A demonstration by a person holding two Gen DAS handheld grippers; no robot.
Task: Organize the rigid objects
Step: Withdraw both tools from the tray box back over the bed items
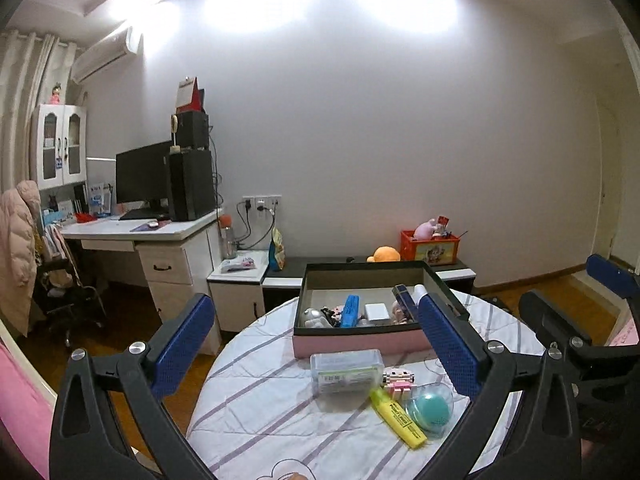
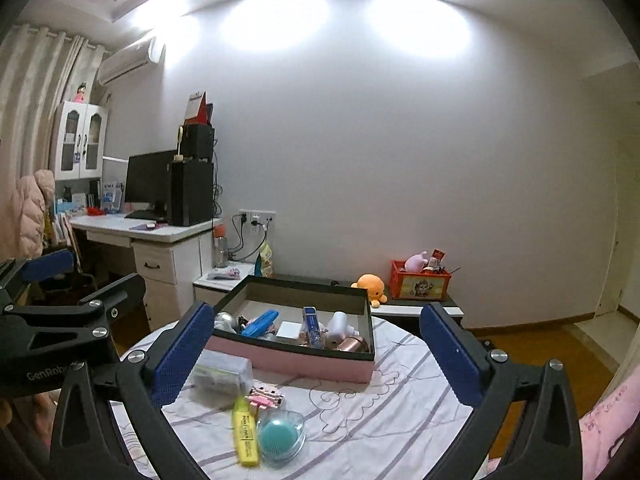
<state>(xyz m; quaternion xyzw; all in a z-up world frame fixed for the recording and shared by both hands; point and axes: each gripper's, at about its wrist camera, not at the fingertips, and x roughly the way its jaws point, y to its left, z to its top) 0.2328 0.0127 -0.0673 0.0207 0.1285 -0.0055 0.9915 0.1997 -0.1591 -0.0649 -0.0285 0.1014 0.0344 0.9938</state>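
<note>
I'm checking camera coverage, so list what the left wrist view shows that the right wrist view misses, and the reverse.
Only the left wrist view shows the right tool from outside, at its right edge, and the left tool framing the scene, open and empty.

Only the right wrist view shows the left tool from outside, at its left edge, the copper-coloured item in the box, and the right tool up close, open and empty.

Both show the pink box, clear plastic case, yellow highlighter, pink brick toy and teal round item on the striped cloth.

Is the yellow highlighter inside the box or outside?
Outside: the yellow highlighter lies on the table cover, in front of the pink box.
</note>
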